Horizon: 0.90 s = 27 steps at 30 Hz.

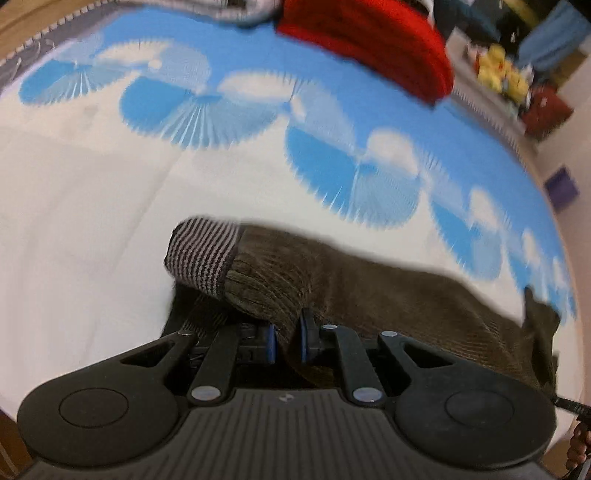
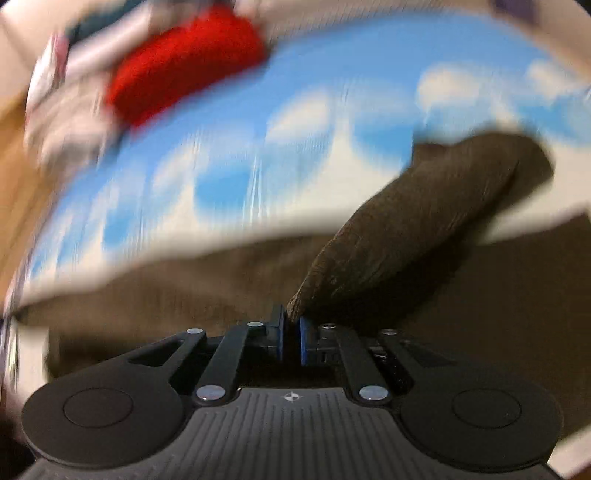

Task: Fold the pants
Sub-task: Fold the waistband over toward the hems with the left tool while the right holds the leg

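Dark brown corduroy pants (image 1: 369, 284) lie on a bed cover printed with blue and white fans (image 1: 221, 110). A striped grey ribbed band (image 1: 201, 254) ends the part nearest the left gripper. My left gripper (image 1: 288, 341) is shut on a fold of the brown fabric, which bulges between its blue pads (image 1: 303, 339). In the blurred right wrist view my right gripper (image 2: 291, 338) is shut on an edge of the pants (image 2: 406, 236), and the cloth rises from the pads up to the right. More brown fabric (image 2: 166, 295) spreads below it.
A red folded garment (image 1: 369, 44) lies at the far edge of the bed, with grey cloth (image 1: 240, 9) beside it. Yellow objects (image 1: 502, 74) and a dark red box (image 1: 546, 110) stand beyond the bed at the right. White cover (image 1: 74, 221) stretches to the left.
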{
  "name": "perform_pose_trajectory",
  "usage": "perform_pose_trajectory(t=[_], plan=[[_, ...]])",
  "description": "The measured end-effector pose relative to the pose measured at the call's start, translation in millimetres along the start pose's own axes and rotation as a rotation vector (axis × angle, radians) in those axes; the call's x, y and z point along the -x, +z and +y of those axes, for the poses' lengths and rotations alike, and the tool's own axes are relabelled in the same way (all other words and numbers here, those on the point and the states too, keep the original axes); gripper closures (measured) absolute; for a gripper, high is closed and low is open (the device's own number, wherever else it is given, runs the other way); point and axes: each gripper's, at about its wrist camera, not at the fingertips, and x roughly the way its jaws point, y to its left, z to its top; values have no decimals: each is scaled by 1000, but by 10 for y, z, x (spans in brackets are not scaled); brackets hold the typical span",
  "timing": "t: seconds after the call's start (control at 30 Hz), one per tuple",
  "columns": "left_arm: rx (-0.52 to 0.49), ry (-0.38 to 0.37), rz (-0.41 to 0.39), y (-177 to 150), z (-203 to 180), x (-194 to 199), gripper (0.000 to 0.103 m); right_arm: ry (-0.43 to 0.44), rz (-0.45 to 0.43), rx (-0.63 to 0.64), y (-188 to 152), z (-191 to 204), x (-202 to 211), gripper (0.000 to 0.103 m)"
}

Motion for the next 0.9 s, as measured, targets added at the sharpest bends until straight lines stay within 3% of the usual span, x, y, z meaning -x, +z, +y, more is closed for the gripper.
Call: perform_pose_trajectory(t=[0.07,0.13,0.23,0.3,0.37,0.47,0.57,0.73,0.8,0.83,0.9], plan=[[-26,10,88,-63,81,-156,89,-14,150,65,-231,-108,-134,90],[-45,33,150,-103,113,-290,87,-56,177,125,-323,-200,-133,90],[-15,36,169,-82,181,-368,77,-81,65,72,-164,-431,38,90],[30,11,167,-34,198,-394,57,-114,-38,23,23,-531,113,81],[54,8,171,13,182,-443,50,-199,-147,11,210,-529,113,58],[49,57,196,38,133,-546,48,-246,-214,18,467,-457,-69,57],[64,109,215,50,127,-620,48,-287,-180,65,613,-439,-323,57],[88,138,216,129,150,-683,53,-458,-80,173,709,-362,-766,58],[82,152,200,166,133,-675,73,-484,-70,184,720,-367,-817,72],[78,157,185,182,122,-651,77,-476,-82,159,754,-387,-778,90],[81,147,152,210,105,-586,87,-467,-158,89,810,-435,-617,92]])
